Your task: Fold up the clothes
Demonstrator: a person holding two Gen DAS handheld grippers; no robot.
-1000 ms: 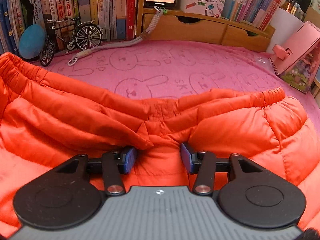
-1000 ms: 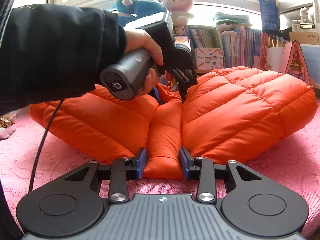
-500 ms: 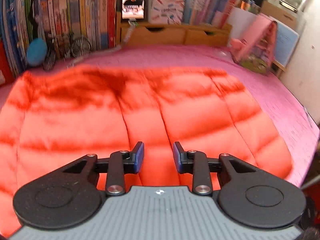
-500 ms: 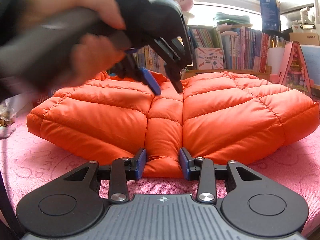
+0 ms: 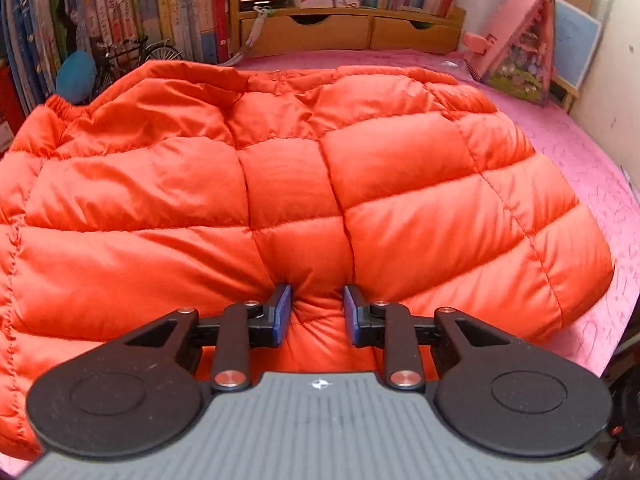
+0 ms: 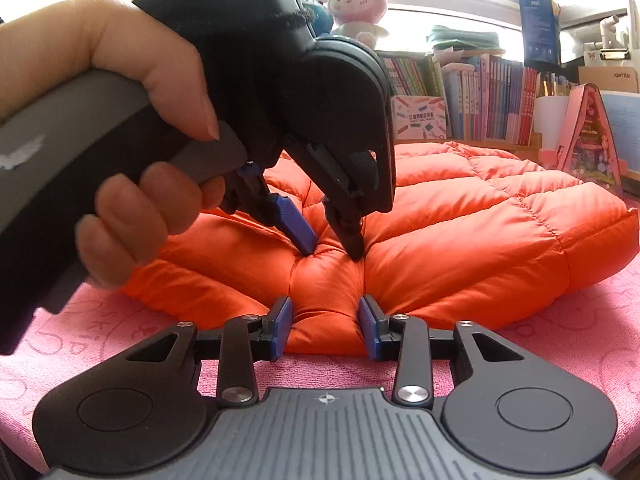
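A: Where is the puffy orange quilted down garment (image 5: 288, 184) found?

B: It is spread flat on the pink towelling cover printed with rabbit outlines (image 6: 552, 344), and most of that surface is taken up by it. Its elasticated edge is seen at the far left in the left wrist view, near a small model bicycle (image 5: 132, 56) and a round blue ball (image 5: 76, 76).

A: How are the fingers of the left gripper (image 5: 316, 312) set?

B: Its jaws are closing, and a narrow centre panel of the garment is bunched between the blue pads (image 5: 283, 308). In the right wrist view the same gripper (image 6: 332, 240) is seen from outside, held in a person's hand (image 6: 148, 128), with both tips pressed down into the padding on either side of a raised fold.

A: And the right gripper (image 6: 325, 324)?

B: A bulge at the near edge of the garment is clamped between its two blue pads, at the same centre panel, just in front of the left gripper's tips.

A: What is seen behind the garment?

B: A row of upright books (image 5: 120, 8) is lined along the back, with a low wooden drawer unit (image 5: 348, 32) beside it and a pink house-shaped toy (image 5: 520, 44) at the right. A pink plush rabbit (image 6: 358, 4) is seated by the window.
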